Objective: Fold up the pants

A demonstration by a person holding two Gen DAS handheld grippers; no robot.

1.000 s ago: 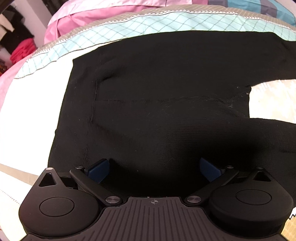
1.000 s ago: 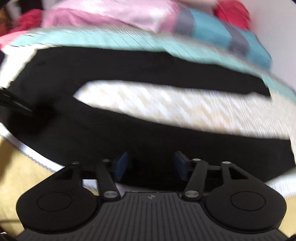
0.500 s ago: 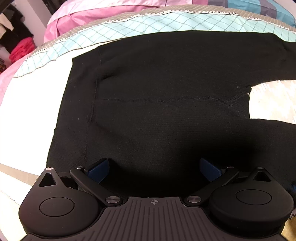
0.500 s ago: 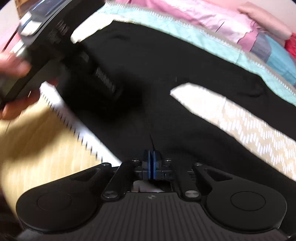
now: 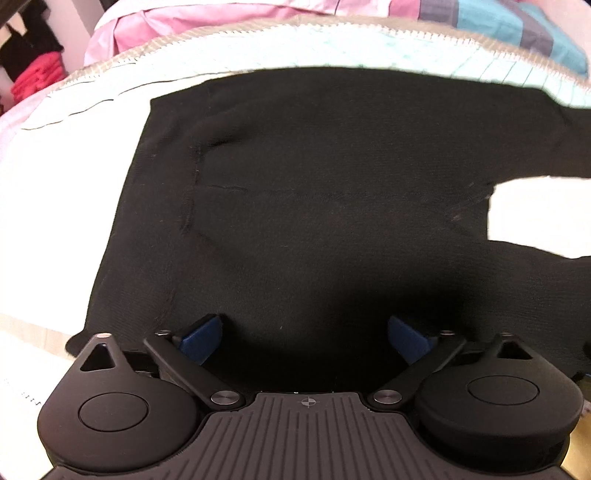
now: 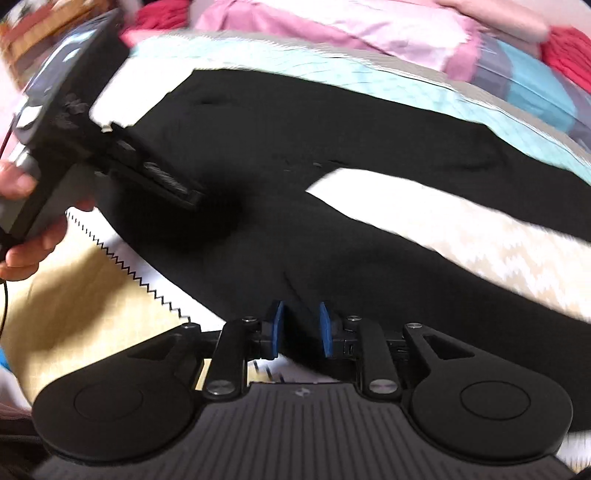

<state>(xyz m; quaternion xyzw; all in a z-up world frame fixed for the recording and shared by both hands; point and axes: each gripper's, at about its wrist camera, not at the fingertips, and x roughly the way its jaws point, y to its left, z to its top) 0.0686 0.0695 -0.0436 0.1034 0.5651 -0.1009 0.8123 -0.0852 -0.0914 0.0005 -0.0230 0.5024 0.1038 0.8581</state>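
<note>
Compared with half a second before, the right hand-held gripper (image 6: 298, 328) has parted its blue pads (image 6: 276, 325): then they were pressed flat together, now a narrow gap stands between them, with dark cloth of the black pants (image 6: 332, 155) lying in that gap; whether the pads press the cloth cannot be told. The view has also drawn slightly away from the left hand-held gripper (image 6: 192, 197), which is seen ahead and to the left, held in the person's left hand (image 6: 26, 221) and tipped down onto the waist part of the pants.

The left hand-held gripper (image 5: 304, 334) is unchanged: fingers spread wide, blue pads (image 5: 201, 334) far apart, nothing between them but the flat cloth of the pants (image 5: 314, 192) beneath and ahead.

The pants lie spread flat on the bed (image 5: 55, 192). From the left wrist view, the waist edge is ahead and to the left, and the long axis runs across toward the right, where the two legs split at the crotch. From the right wrist view, the legs extend to the right, divided by a wedge of pale patterned bedspread (image 6: 461, 236). Pink bedding (image 5: 192, 26) is piled beyond the far edge.
</note>
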